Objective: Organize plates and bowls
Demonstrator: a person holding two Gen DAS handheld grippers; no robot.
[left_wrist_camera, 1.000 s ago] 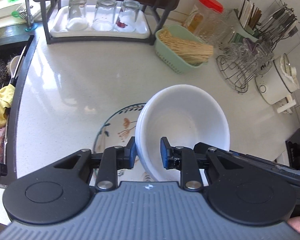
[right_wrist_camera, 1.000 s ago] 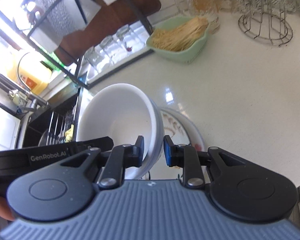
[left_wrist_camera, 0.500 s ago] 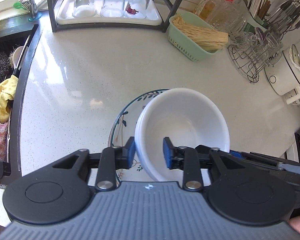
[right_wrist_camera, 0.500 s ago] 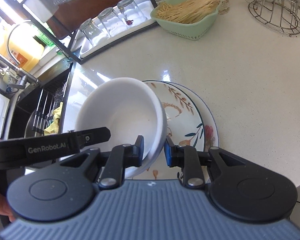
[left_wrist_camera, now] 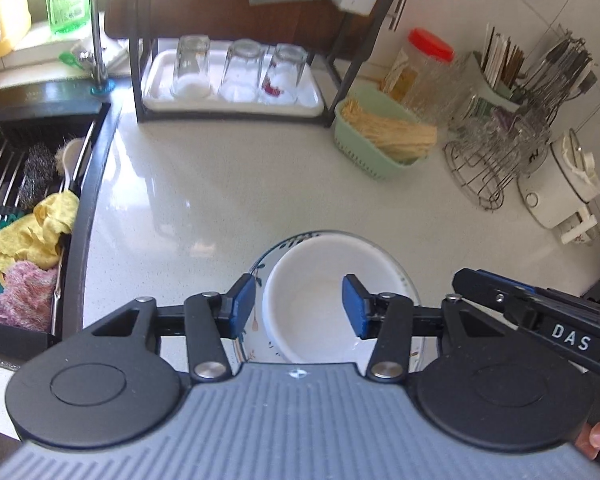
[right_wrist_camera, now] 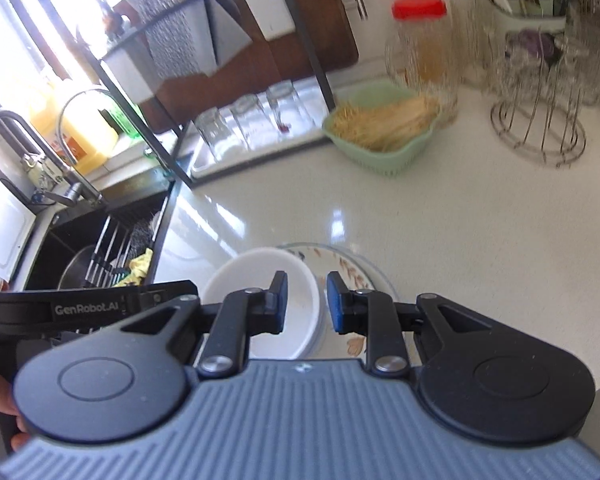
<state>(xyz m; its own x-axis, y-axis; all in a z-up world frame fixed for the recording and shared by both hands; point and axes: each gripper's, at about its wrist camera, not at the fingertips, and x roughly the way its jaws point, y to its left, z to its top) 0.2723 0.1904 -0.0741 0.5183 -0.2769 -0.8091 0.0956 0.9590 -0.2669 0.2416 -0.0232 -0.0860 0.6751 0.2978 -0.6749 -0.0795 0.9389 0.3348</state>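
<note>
bowl (left_wrist_camera: 312, 296): sits in the plate (left_wrist_camera: 410, 280), on the near part of the desk (left_wrist_camera: 240, 184)
rack (left_wrist_camera: 236, 40): at the back of the desk, holding a tray (left_wrist_camera: 156, 80) with three upturned glasses (left_wrist_camera: 242, 68) in a row
basket (left_wrist_camera: 380, 148): right of the rack, in front of a jar (left_wrist_camera: 424, 64)
wire stand (left_wrist_camera: 492, 160): right of the basket
sink (left_wrist_camera: 24, 200): left of the desk, with cloths (left_wrist_camera: 36, 236) in it

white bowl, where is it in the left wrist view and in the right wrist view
Left wrist: white bowl low centre, on the flowered plate, seen between the open fingers.
Right wrist: white bowl low centre-left, behind the left finger, on the same plate.
Shared landmark: green basket of sticks at the back.
</note>
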